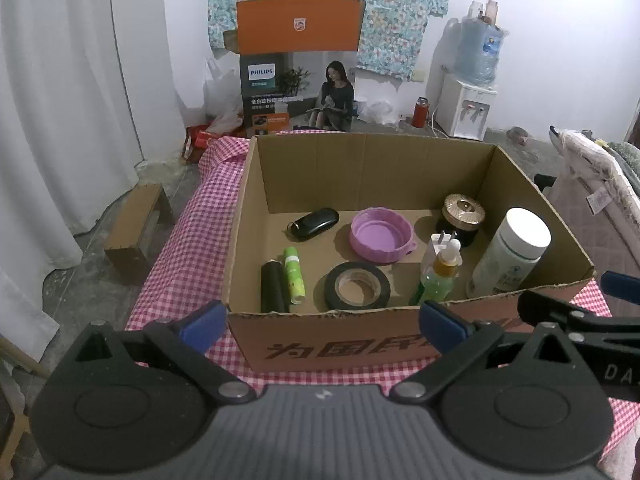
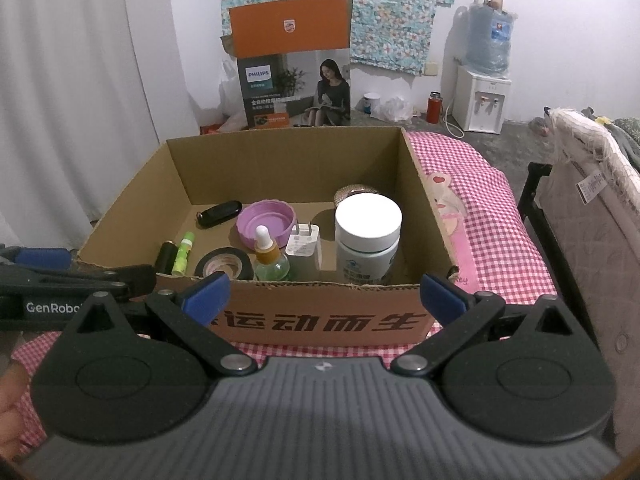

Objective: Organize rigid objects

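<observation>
In the left wrist view the left gripper [image 1: 320, 316] hangs just short of the near wall of the cardboard box [image 1: 400, 344], jaws spread wide and holding nothing; the box sits on a checked cloth [image 1: 192, 220] and already carries what look like all the rigid things: a black case [image 1: 314, 222] and a purple lid [image 1: 380, 238] toward the back, a gold-topped jar [image 1: 463, 216] in the far right corner, a black cylinder [image 1: 274, 286] and a green tube [image 1: 294, 274] lying side by side at the front left, a roll of black tape [image 1: 357, 286] flat near the front wall, a dropper bottle [image 1: 440, 274] with a white charger [image 1: 438, 244] just behind it, and a tall white-capped bottle [image 1: 510, 256] upright against the right wall; the cloth around the box shows no loose item in this view.

In the right wrist view the right gripper [image 2: 322, 300] likewise faces the front wall, jaws wide apart and empty; the left gripper's arm enters at the left edge; the same things show inside the box, the white-capped bottle nearest the right, the tape and dropper bottle against the front wall; the cloth to the right of the box bears only its printed figure.

Judging from both views, the gathering seems done or nearly so; what may be left is tidying within the box, though anything lying below the cameras cannot be seen.
</observation>
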{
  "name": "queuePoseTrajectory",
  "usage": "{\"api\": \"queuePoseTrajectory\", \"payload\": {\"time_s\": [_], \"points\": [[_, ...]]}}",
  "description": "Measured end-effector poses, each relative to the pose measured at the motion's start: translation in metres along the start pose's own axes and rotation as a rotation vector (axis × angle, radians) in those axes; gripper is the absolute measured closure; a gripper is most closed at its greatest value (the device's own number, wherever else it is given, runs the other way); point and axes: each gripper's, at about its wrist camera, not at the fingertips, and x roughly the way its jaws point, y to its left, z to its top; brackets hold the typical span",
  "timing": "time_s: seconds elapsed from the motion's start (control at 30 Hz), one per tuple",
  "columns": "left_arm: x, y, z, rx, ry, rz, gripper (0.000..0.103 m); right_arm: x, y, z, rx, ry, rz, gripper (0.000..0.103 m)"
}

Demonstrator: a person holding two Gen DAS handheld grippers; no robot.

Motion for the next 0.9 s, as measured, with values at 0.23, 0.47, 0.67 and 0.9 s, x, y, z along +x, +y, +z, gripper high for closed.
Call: {"api": "queuePoseTrajectory", "payload": {"time_s": [0.23, 0.47, 0.67, 0.9], "points": [[-0.0008, -0.0010, -0.0010, 0.004, 0.001, 0.011, 0.000, 0.0018, -0.0028, -0.0006, -0.002, 0.007, 0.004, 0.001], [-0.0008, -0.0011, -0.0011, 0.006, 0.003, 0.015, 0.000, 0.0018, -0.0025, -0.0004, -0.001, 0.008, 0.003, 0.001], [-0.0012, -0.0033, -0.0013, 0.009, 0.003, 0.021, 0.000, 0.0015, -0.0027, 0.0000, -0.003, 0.009, 0.004, 0.001], [-0.0017, -0.0039, -0.0012, 0.012, 0.001, 0.025, 0.000, 0.0015, -0.0038, -0.0006, -0.009, 0.006, 0.001, 0.001]]}}
